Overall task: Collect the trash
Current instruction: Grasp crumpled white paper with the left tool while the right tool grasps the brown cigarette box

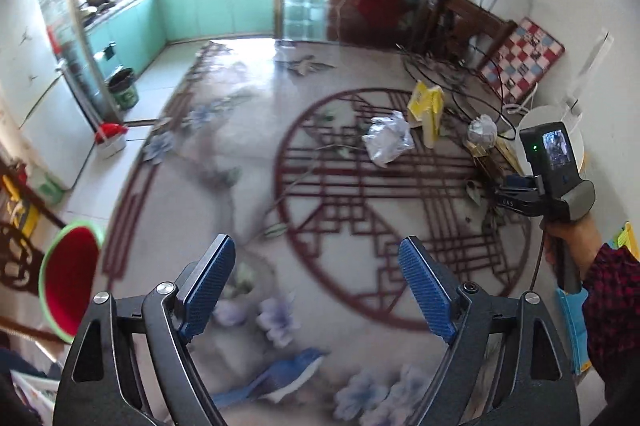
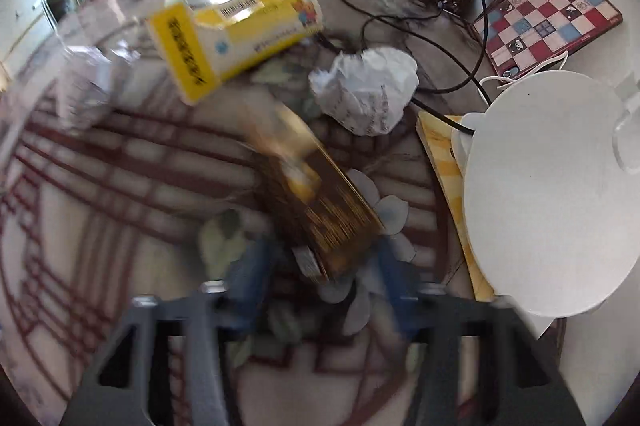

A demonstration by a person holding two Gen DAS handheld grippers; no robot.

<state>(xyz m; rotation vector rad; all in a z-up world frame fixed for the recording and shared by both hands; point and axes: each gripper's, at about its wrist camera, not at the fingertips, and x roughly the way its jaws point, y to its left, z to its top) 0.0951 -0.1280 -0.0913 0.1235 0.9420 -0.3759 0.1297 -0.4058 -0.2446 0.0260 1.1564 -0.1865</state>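
Observation:
Trash lies on a glass table with a red lattice pattern (image 1: 320, 186). A yellow carton (image 2: 236, 34) lies at the far side, also in the left wrist view (image 1: 426, 106). A crumpled white paper ball (image 2: 366, 90) sits to its right. A gold-brown box (image 2: 324, 202) lies between the blurred blue fingers (image 2: 252, 266) of my right gripper (image 2: 320, 266), which are spread beside it. Crumpled clear plastic (image 1: 388, 140) lies mid-table. My left gripper (image 1: 316, 278) is open and empty over the near side. The right gripper's body (image 1: 556, 178) shows at right.
A white round lamp base (image 2: 552, 194) stands at the right on a yellow-checked sheet (image 2: 448, 166). Black cables (image 2: 432, 38) cross the far side. A red checkered board (image 2: 548, 18) leans at the wall. A red and green basin (image 1: 70, 278) is at the lower left.

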